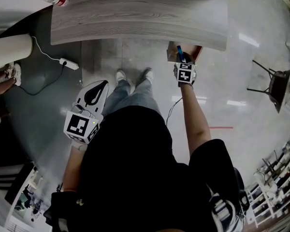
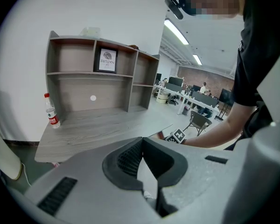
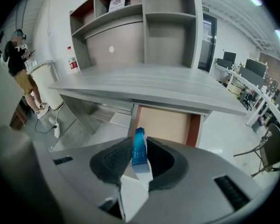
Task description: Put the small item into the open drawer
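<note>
Blue packet is seen in the head view, poised over the open drawer beneath the table.

In the left gripper view, the left gripper is shown with its fingers pressed together on nothing.

In the right gripper view, the blue packet is clamped upright in the fingers of the right gripper, short of the drawer. Lowering and release are judged outstanding.

Colours we find around the jaws

We see a blue item between the right gripper's pale grey, black-padded jaws. Beyond them is a tan-lined drawer under a grey wood-grain counter. The gripper's cube shows black-and-white squares.
</note>
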`<state>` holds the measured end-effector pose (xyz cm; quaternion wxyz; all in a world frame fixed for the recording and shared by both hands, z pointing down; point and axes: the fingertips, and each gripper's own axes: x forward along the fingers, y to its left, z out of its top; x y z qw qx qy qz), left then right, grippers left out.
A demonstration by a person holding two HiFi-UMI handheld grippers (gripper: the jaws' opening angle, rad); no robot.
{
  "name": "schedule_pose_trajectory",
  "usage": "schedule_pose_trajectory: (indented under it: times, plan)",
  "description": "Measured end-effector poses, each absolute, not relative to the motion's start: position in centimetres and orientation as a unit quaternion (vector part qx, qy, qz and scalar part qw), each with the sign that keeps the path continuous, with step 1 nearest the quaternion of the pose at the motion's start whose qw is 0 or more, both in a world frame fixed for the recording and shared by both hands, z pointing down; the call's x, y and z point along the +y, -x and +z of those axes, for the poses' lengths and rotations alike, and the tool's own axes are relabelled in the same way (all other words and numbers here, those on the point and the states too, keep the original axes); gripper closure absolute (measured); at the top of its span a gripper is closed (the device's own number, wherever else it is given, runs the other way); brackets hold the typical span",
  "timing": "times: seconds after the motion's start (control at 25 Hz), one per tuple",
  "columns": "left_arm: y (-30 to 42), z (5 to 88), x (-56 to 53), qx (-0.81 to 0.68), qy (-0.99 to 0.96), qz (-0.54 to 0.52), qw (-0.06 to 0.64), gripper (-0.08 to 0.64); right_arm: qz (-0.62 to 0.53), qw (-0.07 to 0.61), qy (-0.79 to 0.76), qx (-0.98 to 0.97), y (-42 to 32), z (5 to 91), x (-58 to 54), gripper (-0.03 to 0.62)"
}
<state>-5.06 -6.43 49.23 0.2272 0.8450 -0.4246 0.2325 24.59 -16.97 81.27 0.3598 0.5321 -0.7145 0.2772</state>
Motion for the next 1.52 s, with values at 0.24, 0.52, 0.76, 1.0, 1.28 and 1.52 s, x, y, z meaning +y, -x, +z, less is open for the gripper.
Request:
schedule_pose_trajectory:
  times: [0.24, 0.52, 0.76, 1.0, 1.28, 1.52]
  plan:
    - [5.4, 49.3, -6.0, -0.424, -0.845, 0.23, 0.229, 0.558, 0.281, 0.368, -0.53, -0.711, -24.4, 81.6, -16.7, 0.43]
    - [6.0, 49.4, -5.9, -0.424, -0.847, 0.224, 0.229, 0.558, 0.29, 0.365, -0.535, -0.705, -24.4, 81.4, -16.1, 0.37]
    - [6.2, 49.4, -6.2, -0.419, -0.853, 0.212, 0.23, 0.558, 0.285, 0.358, -0.537, -0.709, -23.5, 79.9, -15.6, 0.373]
    - [6.1, 49.3, -7.2, -0.415, -0.861, 0.188, 0.227, 0.558, 0.273, 0.348, -0.541, -0.716, -22.4, 76.7, -15.2, 0.413]
    - [6.2, 48.0, -8.5, -0.413, -0.871, 0.161, 0.213, 0.558, 0.247, 0.316, -0.552, -0.731, -20.6, 70.3, -15.1, 0.544]
    - [6.4, 47.2, -9.7, -0.408, -0.879, 0.14, 0.202, 0.558, 0.229, 0.273, -0.553, -0.753, -18.0, 64.3, -15.1, 0.573]
